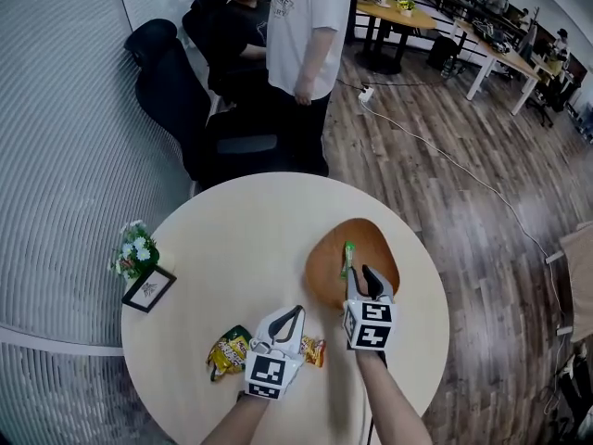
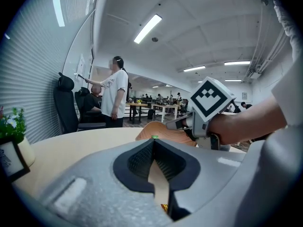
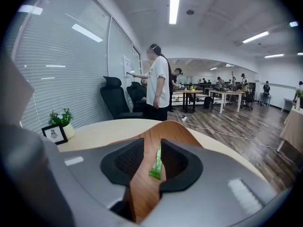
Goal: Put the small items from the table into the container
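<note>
A wooden bowl (image 1: 371, 247) sits right of the round table's (image 1: 232, 239) middle. My right gripper (image 1: 359, 272) hovers at its near rim. A thin green packet (image 1: 347, 258) stands between its jaws; in the right gripper view this packet (image 3: 156, 167) leans on the right pad, with a gap to the left pad, over the bowl (image 3: 144, 188). My left gripper (image 1: 297, 311) is lower left, jaw tips touching, nothing between them. A yellow snack packet (image 1: 227, 352) lies to its left. An orange packet (image 1: 313, 350) lies just to its right.
A small potted plant (image 1: 136, 251) and a framed picture (image 1: 148, 288) stand at the table's left edge. Beyond the far edge a person (image 1: 306, 35) stands beside black chairs (image 1: 171, 86). Wooden floor with a cable runs to the right.
</note>
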Tool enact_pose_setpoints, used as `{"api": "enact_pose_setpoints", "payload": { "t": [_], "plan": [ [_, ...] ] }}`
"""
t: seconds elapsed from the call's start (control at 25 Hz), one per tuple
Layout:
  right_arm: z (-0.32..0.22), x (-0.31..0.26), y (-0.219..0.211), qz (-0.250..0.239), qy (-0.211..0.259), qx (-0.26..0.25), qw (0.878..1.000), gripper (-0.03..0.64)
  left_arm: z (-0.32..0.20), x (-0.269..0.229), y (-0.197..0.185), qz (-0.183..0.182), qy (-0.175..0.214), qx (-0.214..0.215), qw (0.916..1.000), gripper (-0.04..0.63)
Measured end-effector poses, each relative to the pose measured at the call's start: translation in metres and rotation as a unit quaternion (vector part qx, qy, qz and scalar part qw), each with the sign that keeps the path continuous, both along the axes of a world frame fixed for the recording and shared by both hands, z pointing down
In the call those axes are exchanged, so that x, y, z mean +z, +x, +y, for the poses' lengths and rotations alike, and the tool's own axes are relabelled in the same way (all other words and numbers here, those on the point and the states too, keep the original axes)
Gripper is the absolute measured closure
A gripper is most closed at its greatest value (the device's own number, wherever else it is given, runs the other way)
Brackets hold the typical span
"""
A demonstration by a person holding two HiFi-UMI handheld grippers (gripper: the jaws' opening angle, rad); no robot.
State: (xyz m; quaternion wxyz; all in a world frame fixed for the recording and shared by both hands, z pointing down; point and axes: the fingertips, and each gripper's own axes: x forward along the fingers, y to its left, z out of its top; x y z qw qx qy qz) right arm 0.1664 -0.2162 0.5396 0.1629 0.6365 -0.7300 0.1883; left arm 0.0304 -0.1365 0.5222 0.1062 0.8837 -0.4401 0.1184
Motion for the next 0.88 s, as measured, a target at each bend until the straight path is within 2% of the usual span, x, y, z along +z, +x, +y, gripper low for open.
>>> {"api": "enact_pose_setpoints", "payload": {
  "t": [0.2, 0.32, 0.56, 0.88],
  "plan": [
    [0.052, -0.023, -0.019, -0.040, 0.046, -0.017, 0.998, 0.565, 0.009, 0.003, -0.007, -0.001, 0.001, -0.009, 1.0000, 0.595],
    [0.088, -0.019, -0.044, -0.032, 0.056, -0.050, 0.997, 0.586, 0.016, 0.012, -0.011, 0.002, -0.010, -0.013, 0.9999, 0.595],
    [0.144, 0.018, -0.079, -0.020, 0.014, -0.087, 0.996, 0.583, 0.036, 0.021, -0.027, -0.013, -0.021, -0.035, 0.9991, 0.598],
    [0.155, 0.023, -0.089, -0.017, 0.001, -0.100, 0.995, 0.576, 0.045, 0.017, -0.030, -0.010, -0.017, -0.037, 0.9991, 0.601]
  ]
}}
